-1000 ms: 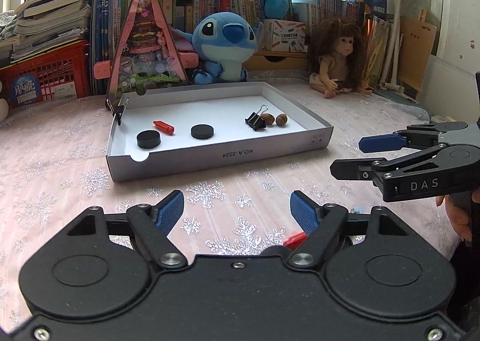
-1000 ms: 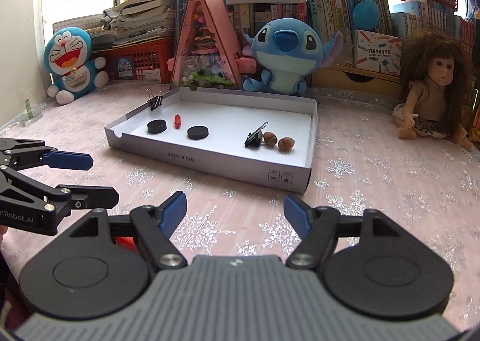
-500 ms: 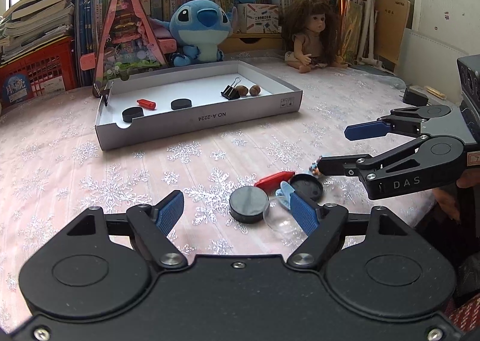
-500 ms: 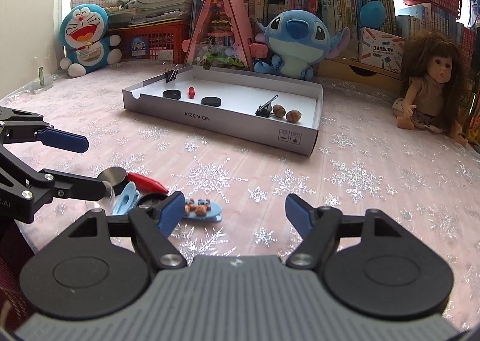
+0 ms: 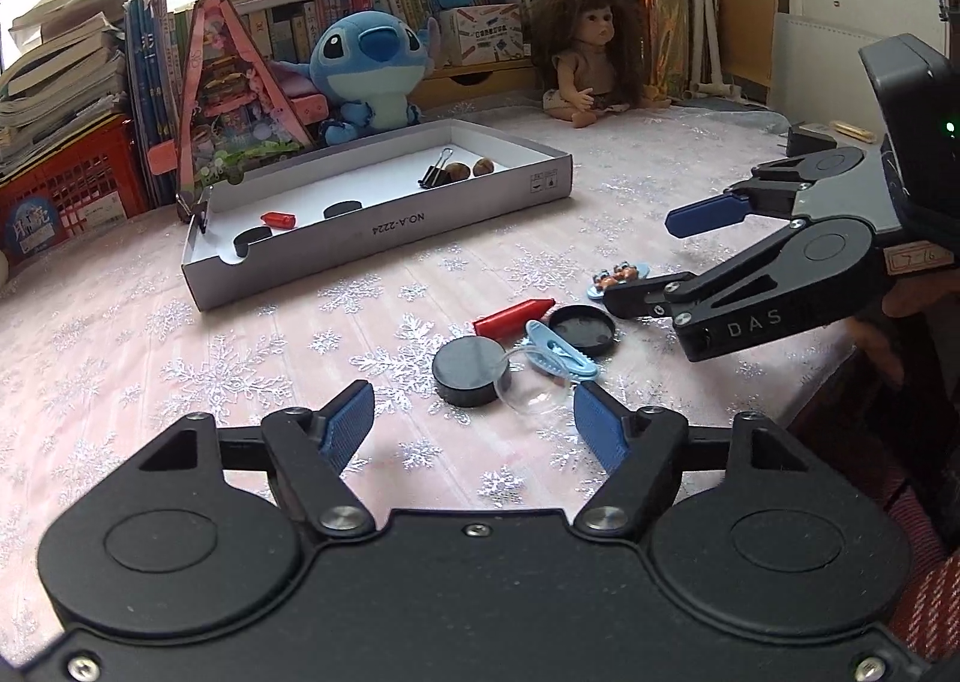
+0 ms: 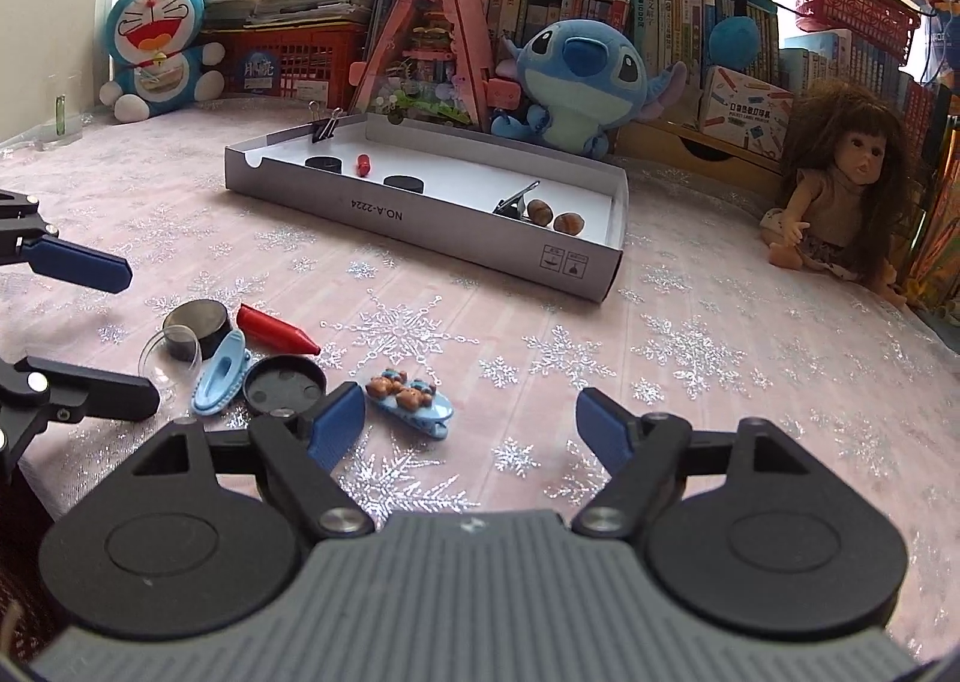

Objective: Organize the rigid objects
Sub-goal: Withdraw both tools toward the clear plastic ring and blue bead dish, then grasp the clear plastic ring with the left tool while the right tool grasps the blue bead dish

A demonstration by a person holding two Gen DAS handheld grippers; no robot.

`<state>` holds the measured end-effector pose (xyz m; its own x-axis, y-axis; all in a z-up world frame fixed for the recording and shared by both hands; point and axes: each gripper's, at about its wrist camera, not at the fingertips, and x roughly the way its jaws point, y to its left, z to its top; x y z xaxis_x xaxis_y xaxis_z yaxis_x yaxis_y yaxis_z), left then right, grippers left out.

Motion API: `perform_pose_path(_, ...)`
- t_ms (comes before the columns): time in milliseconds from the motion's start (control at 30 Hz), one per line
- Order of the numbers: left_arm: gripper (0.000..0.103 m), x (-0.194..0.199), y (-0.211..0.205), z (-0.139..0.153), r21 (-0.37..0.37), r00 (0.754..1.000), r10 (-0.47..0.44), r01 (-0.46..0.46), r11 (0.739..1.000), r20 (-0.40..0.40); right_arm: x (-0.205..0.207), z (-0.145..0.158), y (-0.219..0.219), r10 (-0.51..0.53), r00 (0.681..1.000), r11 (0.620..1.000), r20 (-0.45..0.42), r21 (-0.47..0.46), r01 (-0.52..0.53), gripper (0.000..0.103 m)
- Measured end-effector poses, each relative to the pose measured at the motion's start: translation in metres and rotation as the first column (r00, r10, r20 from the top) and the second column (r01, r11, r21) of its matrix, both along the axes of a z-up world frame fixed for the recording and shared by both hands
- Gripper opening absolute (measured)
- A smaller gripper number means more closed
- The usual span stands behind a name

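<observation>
A pile of small objects lies on the tablecloth near the front edge: a black puck [image 5: 471, 371], a red crayon [image 5: 513, 316], a black lid [image 5: 582, 329], a light blue clip [image 5: 558, 358], a clear dome [image 5: 534, 395] and a blue bear hair clip [image 6: 409, 401]. A white shallow box [image 5: 384, 229] further back holds black pucks, a red piece, a binder clip and two nuts. My left gripper [image 5: 474, 430] is open and empty just before the pile. My right gripper [image 6: 471, 425] is open and empty, right of the bear clip.
Plush toys, a doll [image 6: 840, 196], a pink triangular toy house [image 5: 225, 105], books and red baskets line the back of the table. The table's front edge is close below both grippers.
Both grippers have risen and pulled back from the box, so the pile of small objects near the front edge has come into view. Both stay open.
</observation>
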<state>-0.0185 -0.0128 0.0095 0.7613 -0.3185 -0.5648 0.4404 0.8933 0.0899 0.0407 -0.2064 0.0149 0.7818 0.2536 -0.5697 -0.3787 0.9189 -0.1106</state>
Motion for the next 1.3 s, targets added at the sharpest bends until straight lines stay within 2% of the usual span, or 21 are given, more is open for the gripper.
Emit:
perform_pose_path(67,0.065,-0.001,-0.001,-0.002,-0.004,1.0,-0.008,0.008,1.0,-0.008,-0.001,0.0,-0.001,0.002,1.0,1.0,-0.001,0.01,-0.001,0.086)
perform_pose_path(133,0.052,0.0,-0.001,-0.003,-0.018,1.0,-0.009,0.009,1.0,-0.02,-0.001,-0.001,0.0,0.004,1.0,1.0,-0.004,0.018,-0.003,0.086)
perform_pose_path(200,0.046,0.001,-0.001,-0.004,-0.031,0.999,-0.016,0.015,0.999,-0.03,-0.002,-0.001,0.001,0.005,1.0,1.0,-0.006,0.023,-0.005,0.086)
perform_pose_path(533,0.032,0.002,-0.007,-0.005,-0.033,0.999,-0.034,0.033,0.999,-0.022,-0.002,-0.002,0.004,0.007,1.0,0.999,-0.002,0.033,-0.007,0.086)
perform_pose_path(900,0.03,0.011,-0.005,-0.006,-0.036,1.0,0.007,-0.007,0.999,-0.01,-0.004,-0.002,-0.007,-0.036,0.999,0.999,0.02,0.01,0.036,0.086)
perform_pose_path(1100,0.03,0.018,0.003,-0.006,-0.04,0.998,0.07,-0.07,0.997,-0.008,0.005,-0.004,-0.017,-0.177,0.983,0.983,0.039,-0.035,0.179,0.086)
perform_pose_path(1167,0.03,0.019,0.006,-0.006,-0.039,0.996,0.092,-0.092,0.995,-0.004,0.007,-0.003,-0.02,-0.19,0.981,0.981,0.034,-0.021,0.191,0.086)
perform_pose_path(1300,0.03,0.022,0.013,-0.006,-0.041,0.991,0.137,-0.137,0.99,-0.005,0.002,0.001,-0.021,-0.119,0.993,0.99,0.013,0.074,0.117,0.086)
